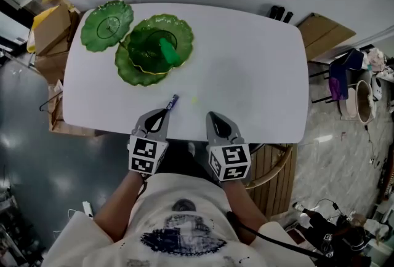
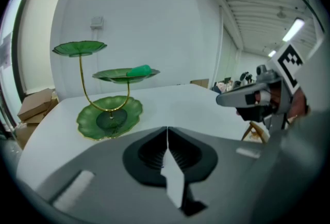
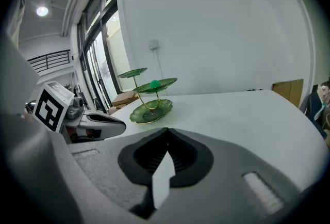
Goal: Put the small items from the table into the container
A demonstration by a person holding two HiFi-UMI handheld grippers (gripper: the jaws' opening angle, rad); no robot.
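A three-tier green leaf-shaped stand point(image 1: 148, 50) rises at the table's far left, with gold stems; it also shows as the stand point(image 2: 109, 114) and the stand point(image 3: 150, 109). A green cylinder point(image 1: 168, 50) lies on its middle tier, seen too as the cylinder point(image 2: 139, 70). A small blue-purple stick point(image 1: 173, 101) and a tiny yellow speck point(image 1: 195, 99) lie on the white table point(image 1: 258, 75) near its front edge. My left gripper point(image 1: 164, 113) is shut and empty, just short of the stick. My right gripper point(image 1: 212, 115) is shut and empty beside it.
Cardboard boxes point(image 1: 52, 26) stand off the table's left end and another box point(image 1: 320, 32) off its right. A wooden chair point(image 1: 274, 164) sits under the front right edge. Bags and clutter point(image 1: 357, 81) fill the floor at right.
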